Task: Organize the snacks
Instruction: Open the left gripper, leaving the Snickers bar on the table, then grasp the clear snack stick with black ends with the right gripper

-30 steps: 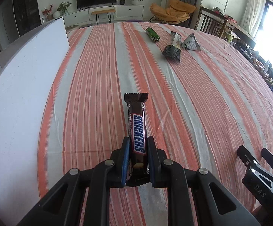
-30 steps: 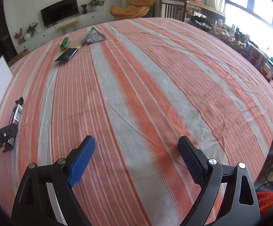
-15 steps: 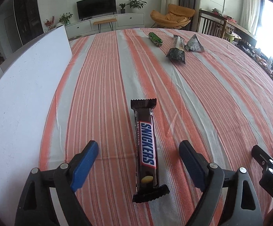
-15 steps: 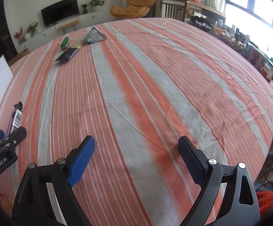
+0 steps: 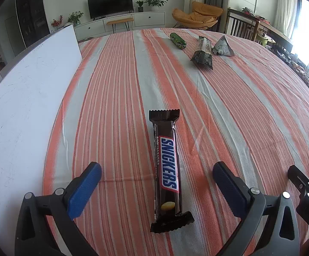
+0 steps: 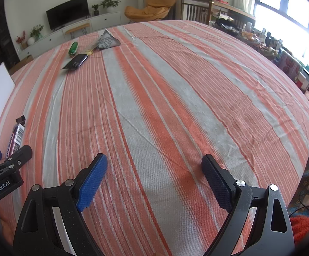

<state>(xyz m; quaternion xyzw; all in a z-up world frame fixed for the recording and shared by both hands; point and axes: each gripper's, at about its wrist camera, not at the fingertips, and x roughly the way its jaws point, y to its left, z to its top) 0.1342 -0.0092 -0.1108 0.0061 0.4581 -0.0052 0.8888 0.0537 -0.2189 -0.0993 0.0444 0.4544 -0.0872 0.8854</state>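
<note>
A brown Snickers bar (image 5: 167, 168) lies flat on the orange-striped tablecloth (image 5: 229, 106), between the open fingers of my left gripper (image 5: 157, 170), which does not touch it. The bar also shows at the far left of the right wrist view (image 6: 16, 136). At the far end lie a green snack tube (image 5: 177, 40), a dark long packet (image 5: 202, 53) and a grey pyramid-shaped packet (image 5: 223, 48). My right gripper (image 6: 154, 163) is open and empty over bare cloth near the table's front.
A white board (image 5: 26, 98) lies along the table's left side. My right gripper's fingers show at the lower right of the left wrist view (image 5: 303, 183). Chairs and a cluttered side table stand beyond the right table edge (image 6: 261, 40).
My left gripper opened and let go of the Snickers bar, which now lies on the cloth; the gripper has drawn back a little. My right gripper has not moved.
</note>
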